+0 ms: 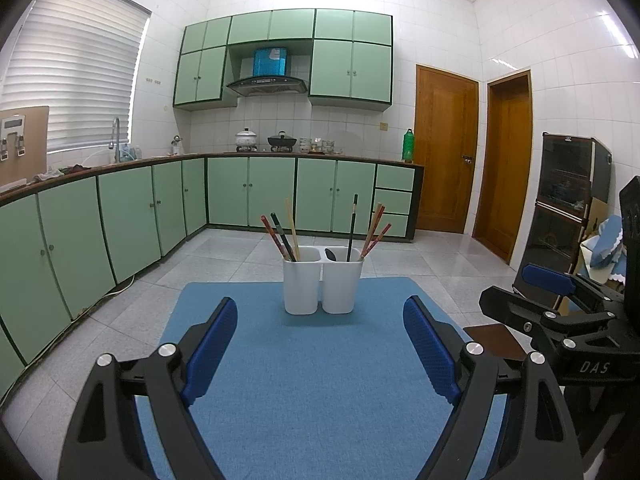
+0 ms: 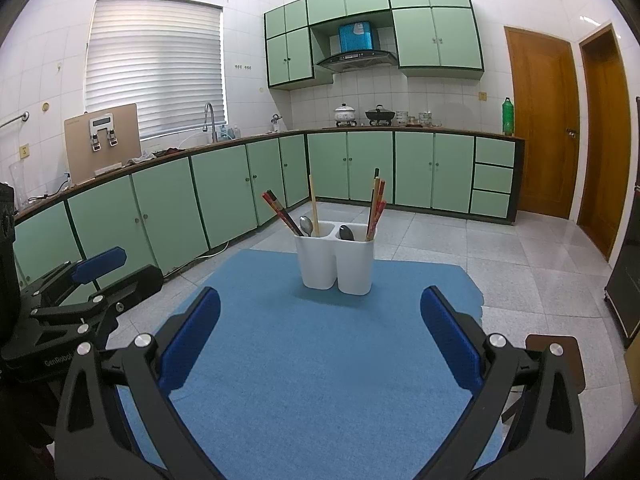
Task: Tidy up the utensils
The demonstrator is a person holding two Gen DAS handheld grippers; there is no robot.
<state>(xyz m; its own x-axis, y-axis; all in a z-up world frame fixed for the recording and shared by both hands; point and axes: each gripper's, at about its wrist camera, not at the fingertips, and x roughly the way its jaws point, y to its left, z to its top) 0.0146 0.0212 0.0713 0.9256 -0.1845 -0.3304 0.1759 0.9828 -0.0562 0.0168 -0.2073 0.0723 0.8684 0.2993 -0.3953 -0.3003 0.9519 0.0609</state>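
A white two-compartment utensil holder stands at the far end of a blue mat; it also shows in the right wrist view. Chopsticks lean in the left compartment and more chopsticks in the right. A spoon shows in the left compartment and a dark spoon in the right. My left gripper is open and empty, short of the holder. My right gripper is open and empty, also short of it.
The right gripper shows at the right edge of the left wrist view; the left gripper shows at the left of the right wrist view. A brown table corner pokes out beside the mat. Green cabinets line the walls.
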